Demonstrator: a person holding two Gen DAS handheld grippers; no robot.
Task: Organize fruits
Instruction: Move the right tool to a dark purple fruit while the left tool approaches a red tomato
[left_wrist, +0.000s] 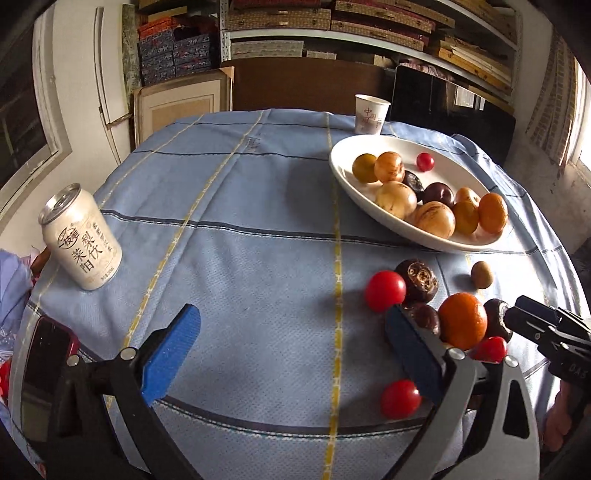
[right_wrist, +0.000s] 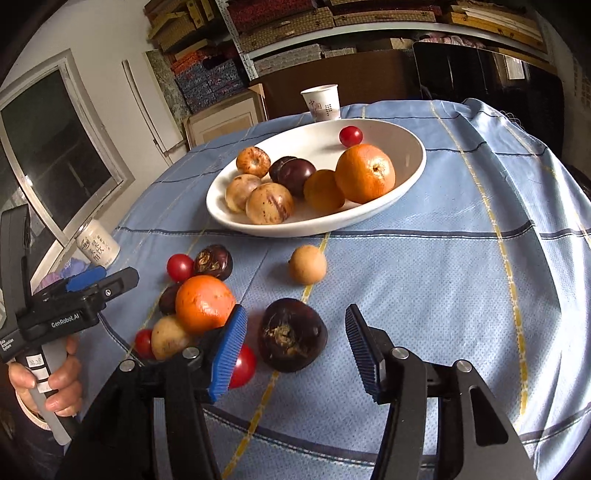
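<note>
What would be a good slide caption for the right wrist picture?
Open right gripper lined up on a dark fruit lying on the blue tablecloth, with a white bowl of fruit beyond.

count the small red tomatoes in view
5. One in the bowl at its far side; four on the cloth: beside the dark fruit, behind the right claw's left finger, by the potato, and nearest the left claw. Others may be hidden.

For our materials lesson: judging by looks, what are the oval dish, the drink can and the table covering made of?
Oval dish: probably glazed ceramic, smooth, glossy white, though plastic is possible. Drink can: metal, likely aluminium, with a silvery rim and printed matte cream body. Table covering: woven fabric, with visible weave, creases and striped pattern.
</note>
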